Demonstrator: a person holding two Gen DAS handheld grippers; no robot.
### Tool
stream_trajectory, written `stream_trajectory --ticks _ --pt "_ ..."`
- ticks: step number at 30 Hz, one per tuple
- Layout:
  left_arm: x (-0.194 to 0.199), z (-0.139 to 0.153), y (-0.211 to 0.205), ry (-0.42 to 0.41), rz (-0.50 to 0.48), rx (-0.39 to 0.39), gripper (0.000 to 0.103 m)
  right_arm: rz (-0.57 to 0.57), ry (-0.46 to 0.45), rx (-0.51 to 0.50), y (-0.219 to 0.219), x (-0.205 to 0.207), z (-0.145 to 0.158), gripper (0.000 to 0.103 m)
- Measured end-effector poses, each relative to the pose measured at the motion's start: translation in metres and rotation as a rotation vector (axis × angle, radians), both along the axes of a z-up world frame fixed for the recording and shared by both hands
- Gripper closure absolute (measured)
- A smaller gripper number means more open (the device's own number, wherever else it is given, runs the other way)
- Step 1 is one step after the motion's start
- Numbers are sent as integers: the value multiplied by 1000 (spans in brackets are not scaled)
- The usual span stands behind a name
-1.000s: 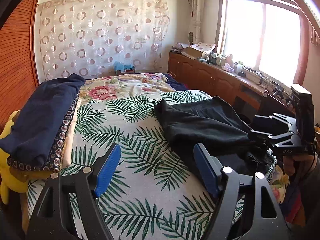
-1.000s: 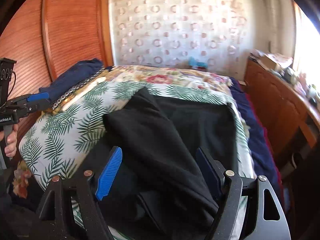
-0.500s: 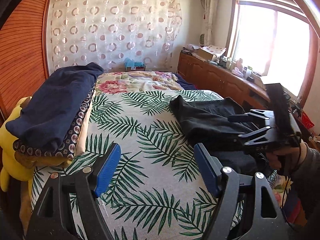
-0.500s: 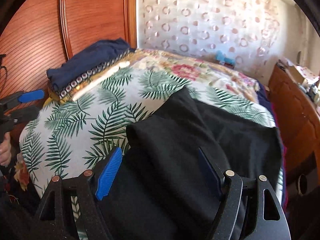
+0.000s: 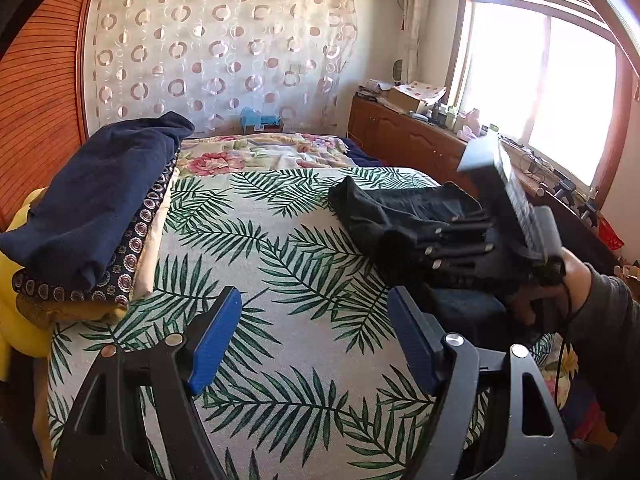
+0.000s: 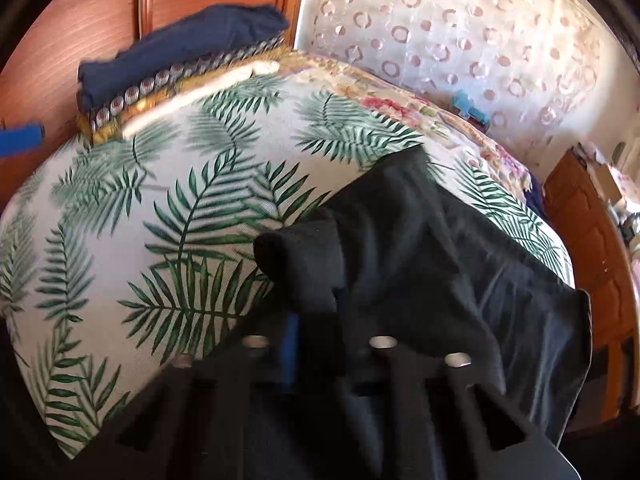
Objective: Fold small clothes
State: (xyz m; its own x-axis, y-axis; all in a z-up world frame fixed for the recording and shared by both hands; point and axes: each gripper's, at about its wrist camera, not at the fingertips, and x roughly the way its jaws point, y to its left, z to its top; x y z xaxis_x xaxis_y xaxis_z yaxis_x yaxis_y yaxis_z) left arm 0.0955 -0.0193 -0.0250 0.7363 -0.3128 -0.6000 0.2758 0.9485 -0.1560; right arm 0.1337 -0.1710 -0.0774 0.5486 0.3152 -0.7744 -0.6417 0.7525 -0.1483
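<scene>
A black garment [image 5: 400, 216] lies rumpled on the right side of the palm-leaf bedspread [image 5: 280, 240]. My right gripper [image 5: 404, 246] points down at its near left edge, held by a hand [image 5: 560, 280]. In the right wrist view its jaws are closing, and the right gripper [image 6: 316, 300] pinches a bunched fold of the black garment [image 6: 420, 248] between its pads. My left gripper [image 5: 316, 340] hovers open over bare bedspread, left of the garment, with nothing between its blue pads [image 5: 216, 336].
A stack of folded clothes [image 5: 92, 208] topped by a navy piece sits at the bed's left edge, over a yellow plush [image 5: 16, 280]. A wooden cabinet [image 5: 412, 140] with clutter runs under the window on the right. Wood panelling [image 5: 40, 92] is at left.
The right gripper swung in toward the garment's left edge and dropped onto it, and its jaws went from wide apart to pinched on a fold. The left gripper stayed put.
</scene>
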Motion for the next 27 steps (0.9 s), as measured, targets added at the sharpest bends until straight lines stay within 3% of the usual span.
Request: stream_trajectory --ticks 9,16,25,26,27 --pt "-3 -1 -14 -2 -34 2 27 -125 -84 248 -79 16 59 93" --pt "-3 -4 -18 7 -44 8 27 -282 -109 203 -120 54 74 95" --pt "-2 -10 -24 21 -55 10 27 -481 -103 117 -129 97 70 95" --pt "-3 -10 -24 22 -56 11 27 -526 -118 86 -131 101 69 95" --pt "-3 -10 -25 22 -59 13 27 -556 -127 58 -131 105 67 88"
